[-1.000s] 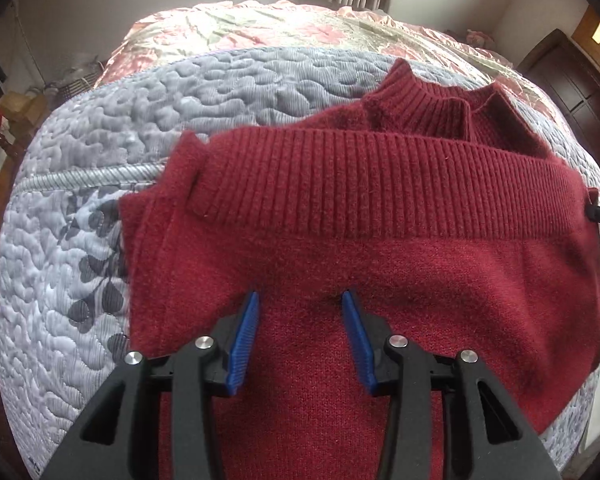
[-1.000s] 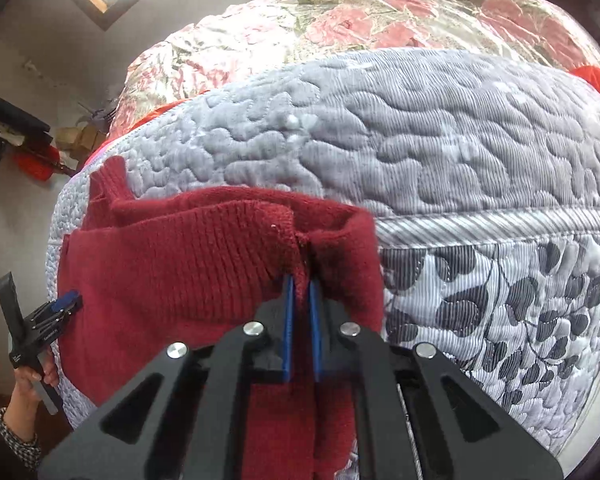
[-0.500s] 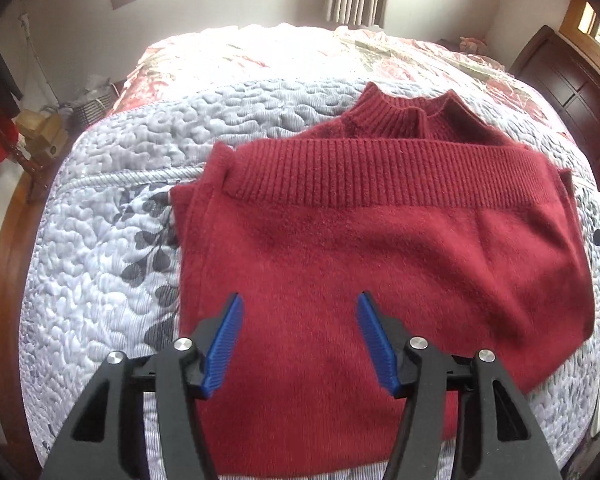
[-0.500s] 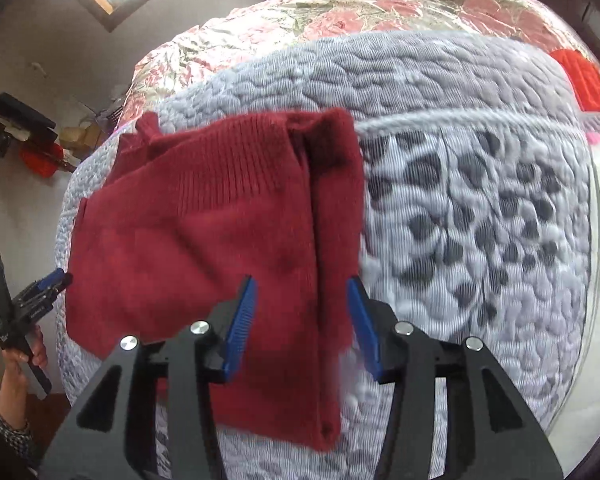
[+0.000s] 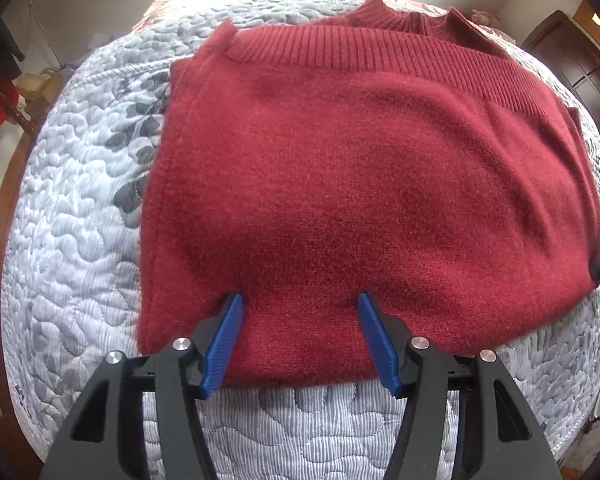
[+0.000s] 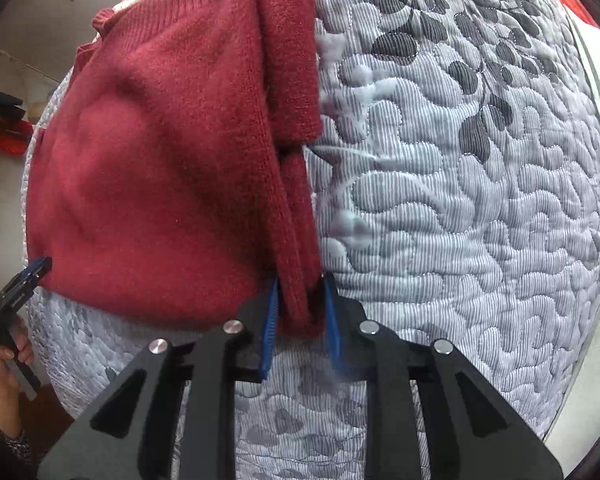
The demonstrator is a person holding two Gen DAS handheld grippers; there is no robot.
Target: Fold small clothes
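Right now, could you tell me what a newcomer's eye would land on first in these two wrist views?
The dark red knitted sweater, folded and lying flat on the grey quilted bedspread, fills most of both views. Next come the blue-padded claws at its near edge: the left claw spread wide over the near fold, and the right claw with its jaws either side of the layered right edge, not clearly clamped.
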